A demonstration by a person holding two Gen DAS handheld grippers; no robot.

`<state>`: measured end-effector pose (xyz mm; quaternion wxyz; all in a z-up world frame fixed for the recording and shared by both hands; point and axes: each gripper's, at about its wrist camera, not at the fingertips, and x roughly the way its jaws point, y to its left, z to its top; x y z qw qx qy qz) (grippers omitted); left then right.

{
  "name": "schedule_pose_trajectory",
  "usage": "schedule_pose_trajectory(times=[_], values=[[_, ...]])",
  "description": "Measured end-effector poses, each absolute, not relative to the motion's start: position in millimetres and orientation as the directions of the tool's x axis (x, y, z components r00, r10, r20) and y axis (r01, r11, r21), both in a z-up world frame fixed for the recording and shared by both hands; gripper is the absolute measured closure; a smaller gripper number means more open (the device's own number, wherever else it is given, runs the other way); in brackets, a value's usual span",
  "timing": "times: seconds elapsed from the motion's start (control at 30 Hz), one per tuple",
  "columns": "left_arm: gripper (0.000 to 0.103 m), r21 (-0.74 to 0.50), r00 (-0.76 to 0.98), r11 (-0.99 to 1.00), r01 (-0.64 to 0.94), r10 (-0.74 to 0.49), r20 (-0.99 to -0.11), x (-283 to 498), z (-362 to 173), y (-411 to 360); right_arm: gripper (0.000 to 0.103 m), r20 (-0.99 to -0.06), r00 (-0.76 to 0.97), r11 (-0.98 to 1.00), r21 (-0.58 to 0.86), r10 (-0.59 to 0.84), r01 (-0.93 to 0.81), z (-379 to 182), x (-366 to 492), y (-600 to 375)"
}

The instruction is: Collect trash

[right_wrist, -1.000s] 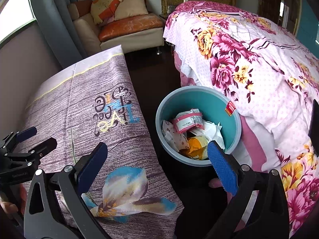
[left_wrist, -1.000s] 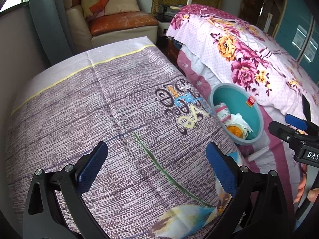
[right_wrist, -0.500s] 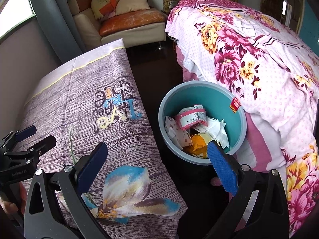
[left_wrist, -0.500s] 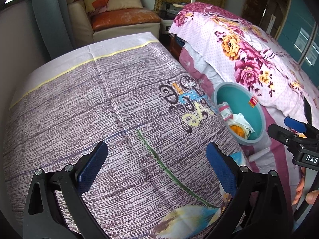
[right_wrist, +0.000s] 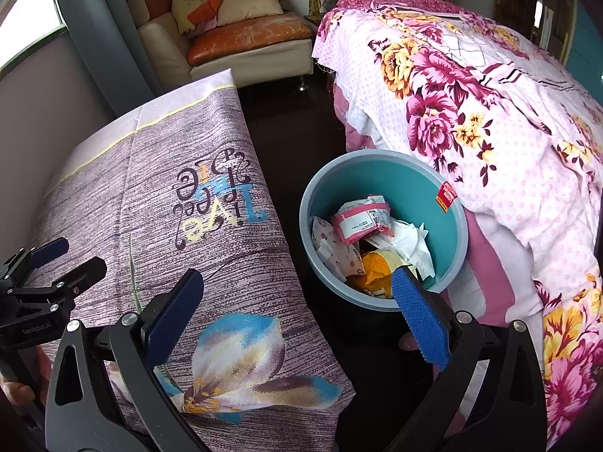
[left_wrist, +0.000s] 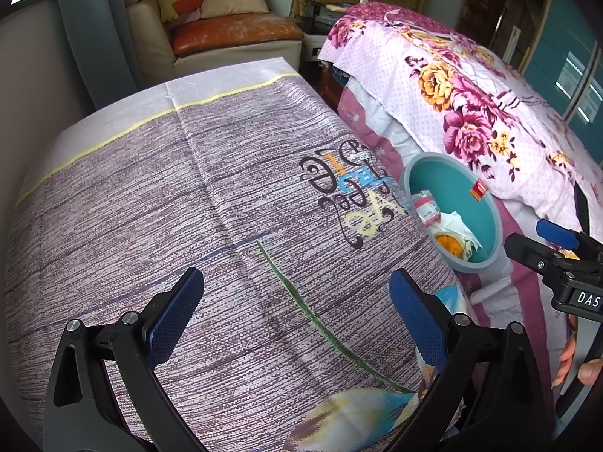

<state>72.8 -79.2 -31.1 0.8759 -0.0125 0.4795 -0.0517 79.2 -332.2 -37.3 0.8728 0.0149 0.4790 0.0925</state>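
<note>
Your left hand-held gripper [left_wrist: 294,316] is spread wide and holds nothing; it sits over the desk [left_wrist: 188,226], which is covered by a purple printed cloth. Your right hand-held gripper [right_wrist: 297,312] is equally wide apart and empty, positioned over the gap between desk and bed [right_wrist: 508,132]. The teal bin [right_wrist: 384,173] stands on the floor at 1 o'clock in the right wrist view, touching the bed's edge. Trash [right_wrist: 363,220] lies inside it: a pink wrapper, white tissue, an orange item.
</note>
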Motion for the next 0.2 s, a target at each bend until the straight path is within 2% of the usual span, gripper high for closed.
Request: schedule_pose_trajectory(times=[0.2], values=[[0.004, -0.08, 0.52, 0.995, 0.061, -0.101, -0.848, 73.5, -36.2, -76.3, 0.007, -0.834, 0.524, 0.983, 0.114, 0.175, -0.146, -37.6, 79.5, -331.9]])
